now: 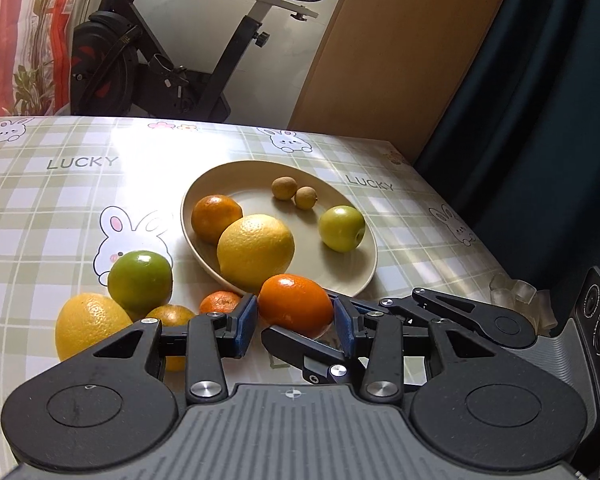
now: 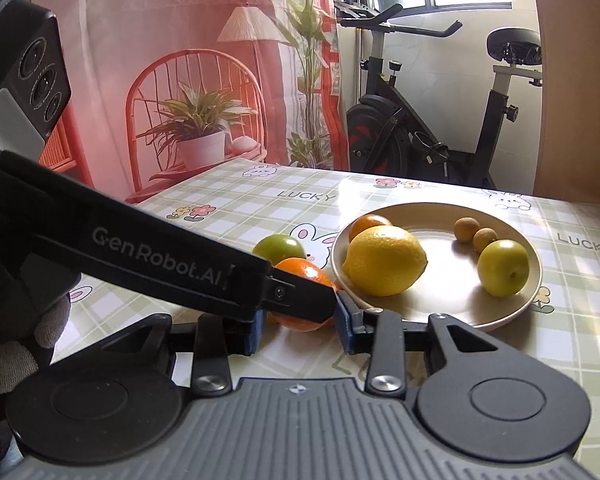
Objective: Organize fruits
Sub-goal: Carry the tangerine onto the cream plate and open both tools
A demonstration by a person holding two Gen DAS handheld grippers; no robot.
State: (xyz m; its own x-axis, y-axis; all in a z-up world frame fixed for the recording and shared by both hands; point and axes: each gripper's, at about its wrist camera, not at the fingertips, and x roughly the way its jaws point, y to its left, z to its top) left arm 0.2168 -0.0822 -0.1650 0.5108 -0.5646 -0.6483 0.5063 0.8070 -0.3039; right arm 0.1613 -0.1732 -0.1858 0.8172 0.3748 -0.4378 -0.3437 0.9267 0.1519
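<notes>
Two claws meet at one bright orange mandarin (image 1: 296, 305), just short of the near rim of the round cream plate (image 1: 364, 276). The left claw (image 1: 295, 320) is clamped on the fruit, blue pads pressing each side. The right claw (image 2: 302, 322) sits close beside it, fairly narrow, but whether it grips anything I cannot tell. The plate lies straight ahead and slightly right, so the left hand seems best placed to carry the mandarin over.

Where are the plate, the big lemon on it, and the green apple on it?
Plate (image 1: 216, 184), left wrist view, bare far rim.
Lemon (image 1: 255, 247), left wrist view, middle of peel.
Apple (image 2: 503, 267), right wrist view, middle of skin.
</notes>
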